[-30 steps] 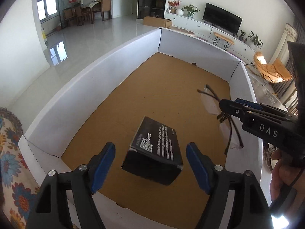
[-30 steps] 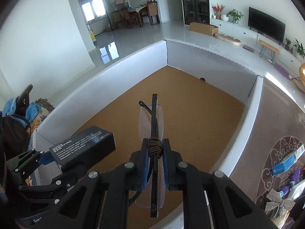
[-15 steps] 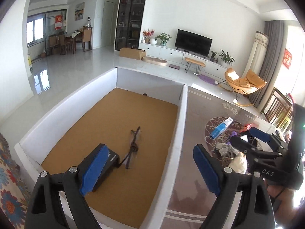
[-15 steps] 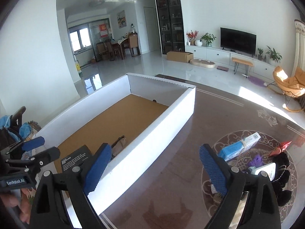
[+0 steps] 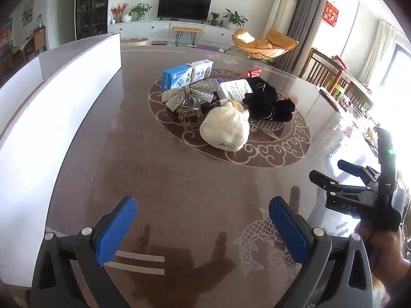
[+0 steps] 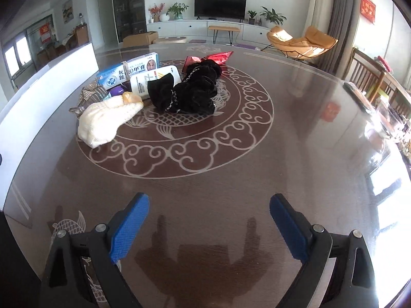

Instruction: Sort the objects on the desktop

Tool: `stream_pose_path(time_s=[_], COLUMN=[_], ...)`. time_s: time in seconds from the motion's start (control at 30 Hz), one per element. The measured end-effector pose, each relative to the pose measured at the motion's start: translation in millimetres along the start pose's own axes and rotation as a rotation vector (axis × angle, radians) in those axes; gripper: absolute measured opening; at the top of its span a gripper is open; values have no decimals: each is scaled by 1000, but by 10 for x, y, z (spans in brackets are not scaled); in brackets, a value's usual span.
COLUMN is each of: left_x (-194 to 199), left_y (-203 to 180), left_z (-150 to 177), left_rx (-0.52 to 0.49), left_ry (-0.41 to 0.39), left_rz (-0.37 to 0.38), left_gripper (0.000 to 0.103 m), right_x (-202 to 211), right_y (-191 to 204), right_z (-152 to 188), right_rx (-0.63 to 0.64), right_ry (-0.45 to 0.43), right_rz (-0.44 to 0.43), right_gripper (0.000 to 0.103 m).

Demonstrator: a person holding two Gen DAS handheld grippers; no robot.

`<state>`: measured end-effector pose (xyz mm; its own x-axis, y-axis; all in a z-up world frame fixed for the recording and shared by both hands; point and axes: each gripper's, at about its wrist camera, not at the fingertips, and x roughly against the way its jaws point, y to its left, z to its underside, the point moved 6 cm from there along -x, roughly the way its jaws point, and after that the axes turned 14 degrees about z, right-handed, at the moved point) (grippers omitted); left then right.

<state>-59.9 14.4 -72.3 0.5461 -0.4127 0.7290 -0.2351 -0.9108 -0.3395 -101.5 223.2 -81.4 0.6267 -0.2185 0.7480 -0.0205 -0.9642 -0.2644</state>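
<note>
Glossy counter (image 6: 295, 133): both claws, left claw (image 5: 203, 220) and right claw (image 6: 209, 218), wide and empty; cream pouch (image 6: 102, 120) lies ahead-left of right claw, nearest.

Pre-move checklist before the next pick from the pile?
1. Left gripper open, nothing between the pads: ok.
2. Right gripper open and empty: ok.
3. Cream plush at the pile's near edge, top uncovered: ok.
4. Black fabric lies against the white box; lifting it alone: cannot tell.
5. Table bare between grippers and pile: ok.
6. Room left inside the white bin: cannot tell.
</note>
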Motion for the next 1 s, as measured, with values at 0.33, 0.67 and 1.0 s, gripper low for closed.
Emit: stream_pose_path(time_s=[0.33,0.67,1.0], left_x=[-414,-636,-623], left_y=[215,412,413], left_z=[-44,-410,-411], left_rx=[27,-19,-20], left_ry=[48,20,20], left_rz=[-101,-177,-175], left_gripper=[103,103,103], right_x=[-121,-211,-210], right_y=[385,342,340], right_z=[-19,-7,-6], right_rx=[28,-24,-25], right_ry=[-12,42,42], right_rz=[-47,-52,-52], right_gripper=[95,103,103])
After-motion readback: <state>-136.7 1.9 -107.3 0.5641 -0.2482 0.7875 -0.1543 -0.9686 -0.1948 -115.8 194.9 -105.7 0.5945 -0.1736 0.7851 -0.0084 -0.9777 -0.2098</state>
